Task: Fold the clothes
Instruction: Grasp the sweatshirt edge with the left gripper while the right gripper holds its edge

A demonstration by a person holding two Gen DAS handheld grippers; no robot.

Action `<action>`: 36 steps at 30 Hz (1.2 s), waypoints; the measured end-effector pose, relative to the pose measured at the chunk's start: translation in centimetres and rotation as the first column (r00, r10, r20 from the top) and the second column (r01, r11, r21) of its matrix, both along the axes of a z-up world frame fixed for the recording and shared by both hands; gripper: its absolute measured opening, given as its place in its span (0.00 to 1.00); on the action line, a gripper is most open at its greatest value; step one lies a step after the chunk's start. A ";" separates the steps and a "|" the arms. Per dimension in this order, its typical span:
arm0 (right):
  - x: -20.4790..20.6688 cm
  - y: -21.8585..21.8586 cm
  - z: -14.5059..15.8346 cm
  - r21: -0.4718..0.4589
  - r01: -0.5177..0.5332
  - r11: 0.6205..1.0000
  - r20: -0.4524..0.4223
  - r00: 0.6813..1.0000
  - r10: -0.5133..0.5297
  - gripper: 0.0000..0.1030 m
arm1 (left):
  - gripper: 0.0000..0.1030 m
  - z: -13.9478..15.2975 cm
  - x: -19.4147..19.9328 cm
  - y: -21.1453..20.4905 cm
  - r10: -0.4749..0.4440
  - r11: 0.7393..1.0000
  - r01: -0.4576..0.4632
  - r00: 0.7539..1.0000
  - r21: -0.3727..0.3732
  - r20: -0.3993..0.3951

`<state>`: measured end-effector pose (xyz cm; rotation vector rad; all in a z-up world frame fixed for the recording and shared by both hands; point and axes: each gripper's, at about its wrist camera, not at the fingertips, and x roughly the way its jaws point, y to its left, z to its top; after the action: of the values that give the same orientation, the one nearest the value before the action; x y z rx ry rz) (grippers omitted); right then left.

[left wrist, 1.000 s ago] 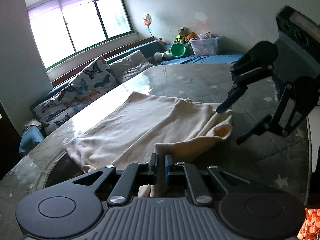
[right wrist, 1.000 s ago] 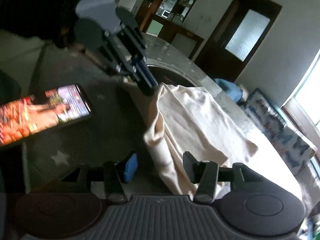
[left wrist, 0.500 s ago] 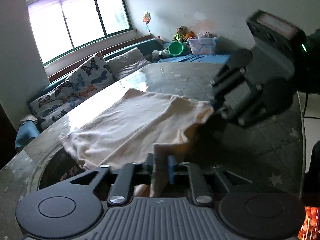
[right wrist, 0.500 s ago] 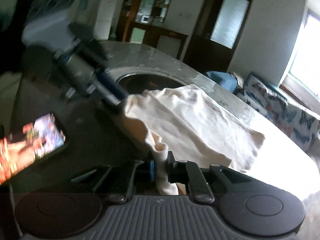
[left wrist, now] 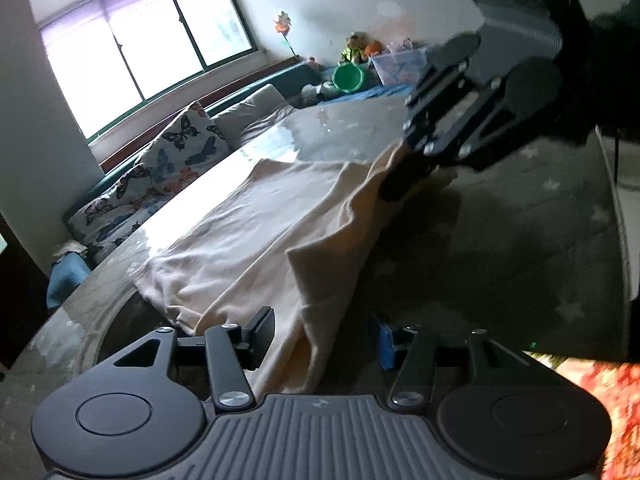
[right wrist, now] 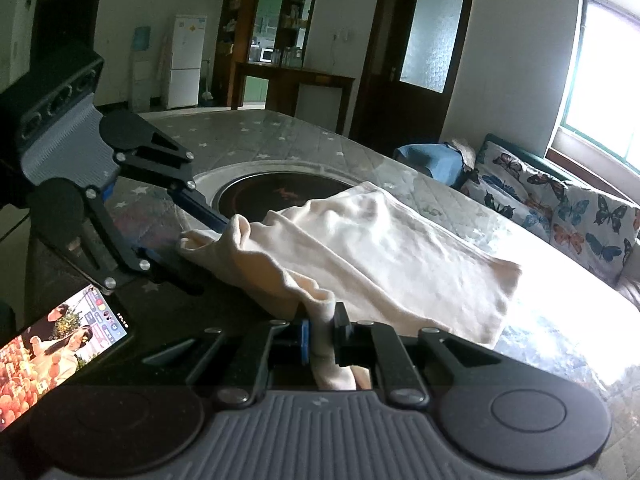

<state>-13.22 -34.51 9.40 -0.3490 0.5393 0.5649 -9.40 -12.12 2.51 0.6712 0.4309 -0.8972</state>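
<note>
A cream garment [left wrist: 260, 220] lies spread on the round table [left wrist: 520, 240] and stretches away toward the window. Its near corner drapes between the fingers of my left gripper [left wrist: 324, 336]. Those jaws are opening and the pads stand clear of the fabric. In the right wrist view my right gripper [right wrist: 322, 334] is shut on a bunched corner of the garment [right wrist: 380, 248] and holds it slightly off the table. The left gripper [right wrist: 196, 240] shows there at the far corner, the right gripper [left wrist: 404, 176] in the left wrist view at upper right.
A phone [right wrist: 52, 344] with a lit screen lies on the table near the right gripper. A dark round hob [right wrist: 272, 196] is set into the table's middle, partly under the garment. A sofa with butterfly cushions [left wrist: 172, 152] runs along the far side below the window.
My left gripper was shut on the garment's corner and its jaws have since spread apart. My right gripper closed on the other corner and raised it a little, rolling as it went.
</note>
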 end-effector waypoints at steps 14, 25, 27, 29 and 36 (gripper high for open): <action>-1.1 0.8 0.1 -0.026 -0.019 0.999 0.036 0.999 0.020 0.07 | 0.07 -0.3 0.9 1.0 0.012 0.999 -0.011 1.000 0.033 -0.016; -4.2 1.4 1.3 -0.038 -0.065 0.997 0.058 0.996 0.067 0.06 | 0.07 1.3 -1.2 1.9 0.003 1.000 -0.002 0.999 0.030 -0.036; -4.9 1.5 1.6 -0.034 -0.074 0.997 0.052 0.996 0.076 0.06 | 0.07 1.7 -1.8 2.2 -0.005 0.999 0.007 0.999 0.034 -0.037; -5.7 1.5 2.0 -0.029 -0.084 0.996 0.043 0.995 0.085 0.06 | 0.07 2.2 -2.6 2.5 -0.016 0.999 0.017 0.999 0.035 -0.040; -8.0 1.8 4.2 -0.038 -0.126 0.991 0.036 0.991 0.127 0.06 | 0.07 3.9 -4.8 3.3 -0.049 0.998 0.051 0.997 0.035 -0.061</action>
<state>-21.25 -32.66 13.58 -0.4292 0.4933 0.6703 -14.24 -8.83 6.39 0.6925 0.4875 -0.9607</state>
